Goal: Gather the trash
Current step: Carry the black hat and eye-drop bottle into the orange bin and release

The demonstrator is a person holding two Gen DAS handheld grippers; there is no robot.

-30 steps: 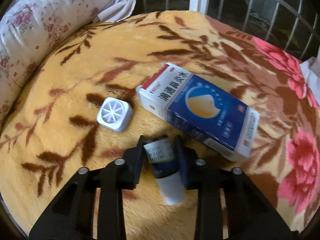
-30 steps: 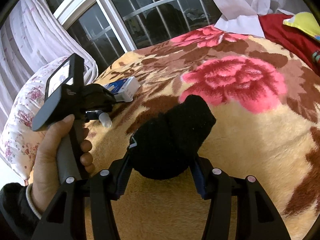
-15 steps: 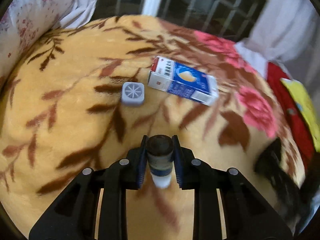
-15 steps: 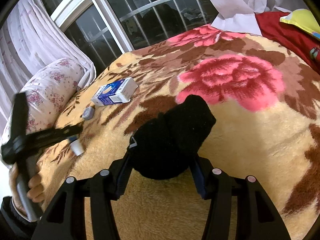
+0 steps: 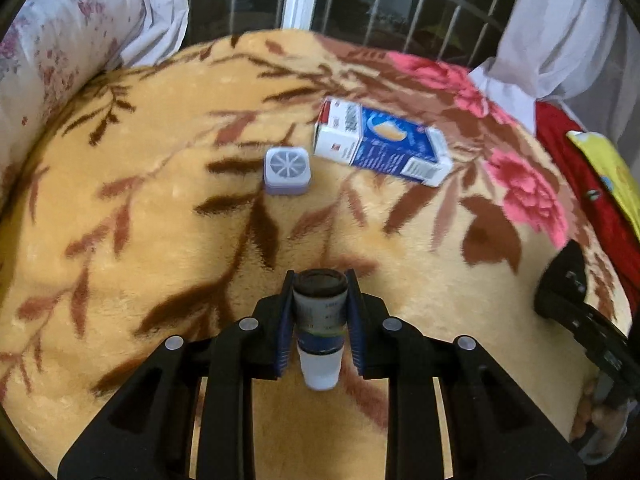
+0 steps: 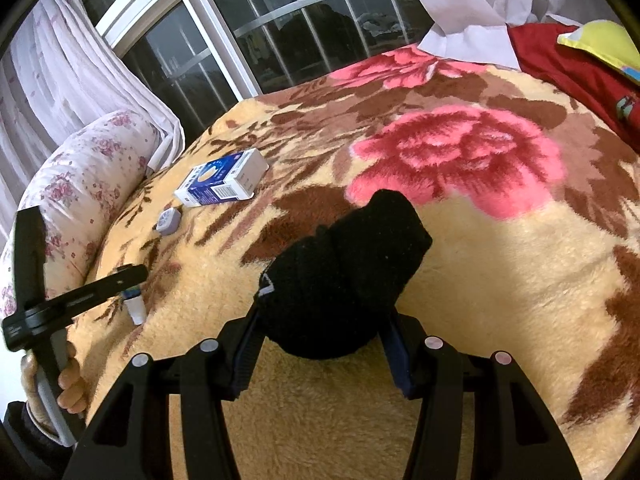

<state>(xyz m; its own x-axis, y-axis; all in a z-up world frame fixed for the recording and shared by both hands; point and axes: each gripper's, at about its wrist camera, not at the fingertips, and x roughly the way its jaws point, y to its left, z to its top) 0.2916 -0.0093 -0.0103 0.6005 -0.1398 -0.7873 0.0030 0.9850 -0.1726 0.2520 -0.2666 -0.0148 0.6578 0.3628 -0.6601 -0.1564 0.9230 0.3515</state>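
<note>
My left gripper (image 5: 320, 312) is shut on a small bottle (image 5: 320, 320) with a white cap, held above the floral blanket (image 5: 120, 220). The bottle also shows in the right wrist view (image 6: 134, 304), under the left gripper's body. A blue and white carton (image 5: 380, 146) and a small lilac square cap (image 5: 286, 171) lie on the blanket beyond it; both show in the right wrist view, carton (image 6: 222, 182) and cap (image 6: 168, 221). My right gripper (image 6: 324, 344) is shut on a bundled black sock (image 6: 344, 272) above the blanket.
A floral pillow (image 5: 60, 48) lies at the left, seen also in the right wrist view (image 6: 80, 184). A barred window (image 6: 280, 32) and white curtains stand behind the bed. Red cloth (image 6: 572, 64) and a yellow item (image 6: 604, 40) lie at the far right.
My left gripper has lifted the small bottle off the blanket and pulled back, away from the carton and cap. My right gripper stays shut on the black sock, nearly still.
</note>
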